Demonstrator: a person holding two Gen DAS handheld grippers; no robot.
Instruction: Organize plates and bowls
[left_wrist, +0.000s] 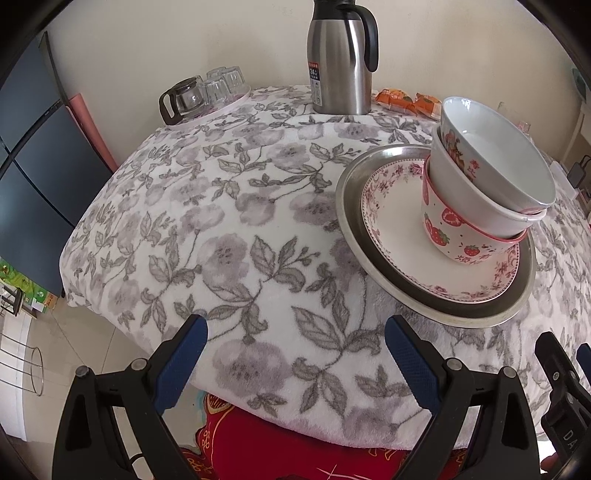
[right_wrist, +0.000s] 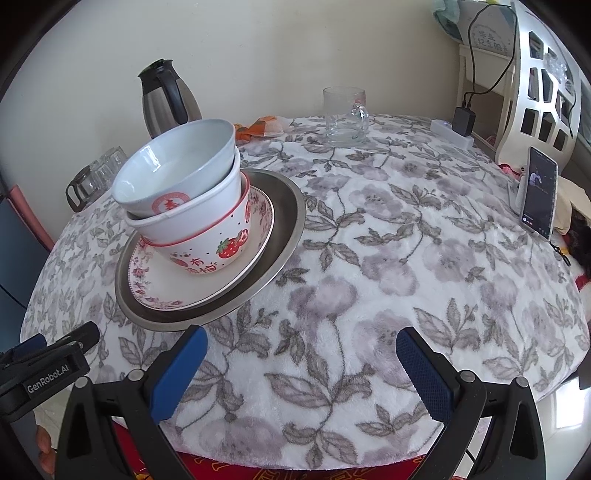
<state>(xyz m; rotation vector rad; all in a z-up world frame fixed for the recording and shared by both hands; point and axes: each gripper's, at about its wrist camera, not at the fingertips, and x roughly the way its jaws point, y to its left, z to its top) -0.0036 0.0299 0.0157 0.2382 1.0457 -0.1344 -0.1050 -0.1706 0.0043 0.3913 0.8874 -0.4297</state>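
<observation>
So, from the left wrist camera, the left gripper (left_wrist: 295, 354) is seen with its blue-padded fingers spread wide and nothing between them, hovering over the near edge of the table covered by a white fleece cloth with grey flowers (left_wrist: 221, 221). Off to the right, a round silver metal tray (left_wrist: 351, 206) sits on the cloth, a white plate with a pink floral rim (left_wrist: 391, 229) is laid in it, and three bowls are nested on that plate: a strawberry-print bowl (left_wrist: 443, 229) at the bottom, a plain white bowl (left_wrist: 465, 199) in it, and a pale blue-white bowl (left_wrist: 491, 155) tilted on top. A tall stainless steel thermos jug (left_wrist: 338, 62) stands at the back, with upturned glasses (left_wrist: 218, 88) on a tray to its left. From the right wrist camera, the right gripper (right_wrist: 301, 360) is likewise seen released and empty, its left finger just beside the tray's near rim. The same stack is shown on the left, a clear glass mug (right_wrist: 345, 116) at the back, and a lit phone (right_wrist: 539, 194) propped far right.
</observation>
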